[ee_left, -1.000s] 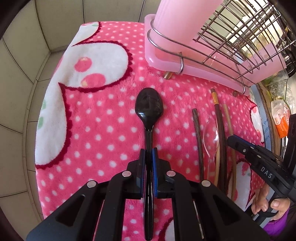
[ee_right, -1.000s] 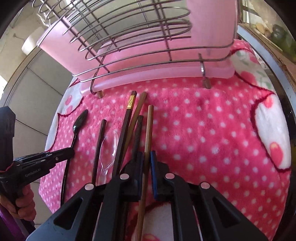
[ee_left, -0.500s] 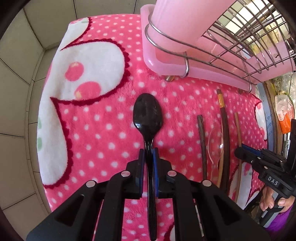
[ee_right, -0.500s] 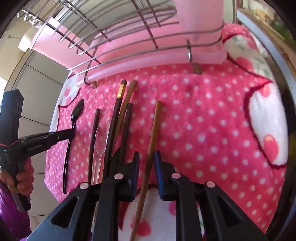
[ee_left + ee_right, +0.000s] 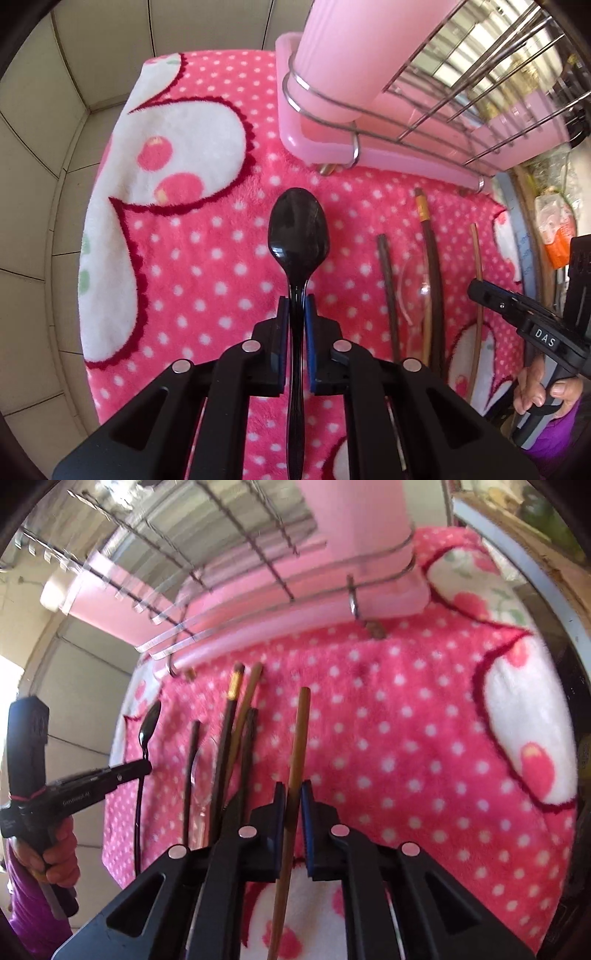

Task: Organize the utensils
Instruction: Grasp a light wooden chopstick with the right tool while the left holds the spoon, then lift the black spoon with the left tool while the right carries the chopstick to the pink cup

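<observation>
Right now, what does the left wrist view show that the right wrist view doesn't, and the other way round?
Left wrist only: the left gripper seen close up, shut on the black spoon handle, and an orange packet at the right edge.
Right wrist only: the right gripper close up, shut on a light brown chopstick, and a dark chopstick beside the pile.
Both: the pink dotted blanket, pink drying rack, clear spoon and gold-banded chopstick.

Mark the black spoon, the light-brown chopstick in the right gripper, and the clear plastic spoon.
black spoon (image 5: 298,229): left wrist view, on its bowl.
light-brown chopstick (image 5: 299,738): right wrist view, on its shaft above the pads.
clear plastic spoon (image 5: 415,280): left wrist view, on its bowl.
</observation>
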Motion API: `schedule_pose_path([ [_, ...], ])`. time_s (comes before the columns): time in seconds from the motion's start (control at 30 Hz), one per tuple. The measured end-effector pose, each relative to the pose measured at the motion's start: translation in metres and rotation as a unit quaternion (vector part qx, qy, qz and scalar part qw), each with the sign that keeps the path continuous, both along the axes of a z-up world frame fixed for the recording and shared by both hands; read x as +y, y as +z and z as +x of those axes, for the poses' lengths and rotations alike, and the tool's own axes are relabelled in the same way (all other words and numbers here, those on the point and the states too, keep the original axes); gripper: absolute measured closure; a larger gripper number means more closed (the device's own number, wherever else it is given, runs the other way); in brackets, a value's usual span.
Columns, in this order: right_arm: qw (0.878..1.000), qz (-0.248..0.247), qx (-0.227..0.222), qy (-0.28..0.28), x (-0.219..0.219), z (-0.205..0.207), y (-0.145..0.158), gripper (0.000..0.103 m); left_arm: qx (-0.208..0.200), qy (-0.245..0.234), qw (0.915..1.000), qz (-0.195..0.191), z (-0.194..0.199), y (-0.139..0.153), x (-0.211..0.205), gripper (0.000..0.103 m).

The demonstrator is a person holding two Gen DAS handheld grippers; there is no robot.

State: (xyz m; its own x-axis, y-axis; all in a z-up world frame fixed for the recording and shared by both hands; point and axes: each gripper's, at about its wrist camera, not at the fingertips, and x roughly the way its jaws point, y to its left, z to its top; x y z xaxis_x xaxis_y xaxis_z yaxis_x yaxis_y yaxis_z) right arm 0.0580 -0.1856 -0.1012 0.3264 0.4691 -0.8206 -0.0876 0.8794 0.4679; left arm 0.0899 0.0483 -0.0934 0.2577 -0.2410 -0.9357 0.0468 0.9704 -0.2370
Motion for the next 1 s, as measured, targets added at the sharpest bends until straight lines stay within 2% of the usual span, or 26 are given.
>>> schedule_pose_path([
  [0.1,0.998,-0.003,-0.054,-0.008,-0.010,-0.012,0.024,0.096,-0.047,0.005,0.9986,-0.025,-0.016,0.022,0.004,0.096],
  [0.2,0.992,-0.019,-0.123,-0.020,-0.017,-0.026,0.054,0.097,-0.104,0.012,0.9938,-0.037,-0.032,0.047,0.008,0.096],
  [0.33,0.980,-0.018,-0.194,-0.040,-0.027,-0.039,0.090,0.097,-0.184,0.022,0.9818,-0.043,-0.052,0.083,0.010,0.096],
  [0.47,0.963,-0.013,-0.263,-0.064,-0.039,-0.047,0.129,0.097,-0.258,0.043,0.9640,-0.047,-0.059,0.121,0.013,0.096],
  [0.5,0.958,-0.014,-0.277,-0.068,-0.041,-0.049,0.138,0.097,-0.281,0.050,0.9570,-0.051,-0.062,0.134,0.014,0.096],
  [0.67,0.928,-0.008,-0.360,-0.099,-0.057,-0.050,0.188,0.097,-0.354,0.069,0.9302,-0.070,-0.055,0.179,0.015,0.096],
  [0.83,0.893,-0.015,-0.430,-0.130,-0.074,-0.035,0.234,0.097,-0.407,0.085,0.9062,-0.077,-0.041,0.213,0.010,0.096],
  [1.0,0.862,-0.032,-0.480,-0.160,-0.082,-0.014,0.263,0.097,-0.451,0.108,0.8827,-0.075,-0.016,0.235,0.009,0.096],
])
